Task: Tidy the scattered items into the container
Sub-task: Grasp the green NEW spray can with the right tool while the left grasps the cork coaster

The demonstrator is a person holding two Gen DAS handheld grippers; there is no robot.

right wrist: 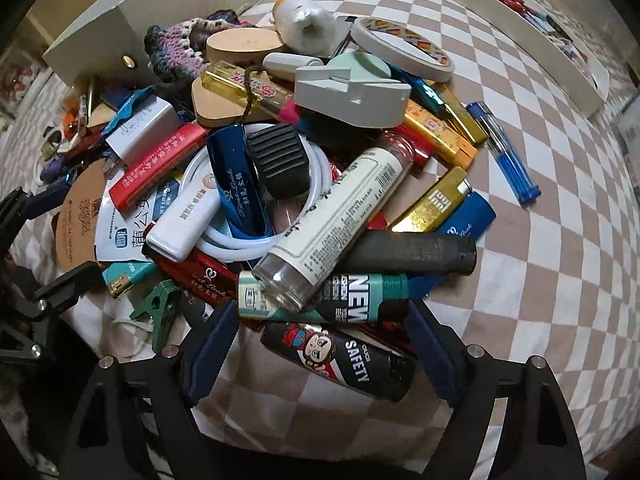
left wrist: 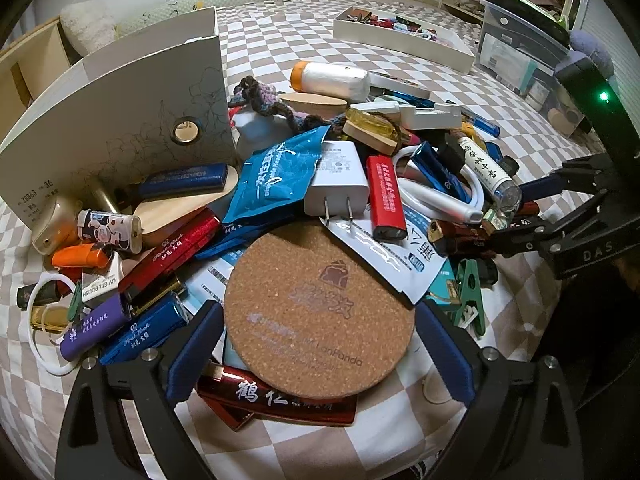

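Observation:
A heap of small items lies on a checkered bedspread. In the left wrist view my left gripper [left wrist: 320, 344] is open, its blue pads either side of a round cork coaster [left wrist: 316, 316] that rests on a dark red lighter [left wrist: 276, 400]. A white charger [left wrist: 338, 180] and a red lighter [left wrist: 384, 196] lie beyond. In the right wrist view my right gripper [right wrist: 320, 344] is open around a black "SAFETY" lighter [right wrist: 340, 360], below a teal "NEW" lighter [right wrist: 320, 296] and a clear labelled tube [right wrist: 336, 212]. The right gripper also shows in the left wrist view [left wrist: 532, 216]. A shallow white container [left wrist: 404, 36] with several items sits far back.
An open cream shoe box [left wrist: 120, 120] stands at the left of the heap, also in the right wrist view [right wrist: 92, 40]. A tape roll [right wrist: 404, 48] and a blue lighter [right wrist: 504, 152] lie at the heap's right edge. Storage bins [left wrist: 520, 52] stand at the far right.

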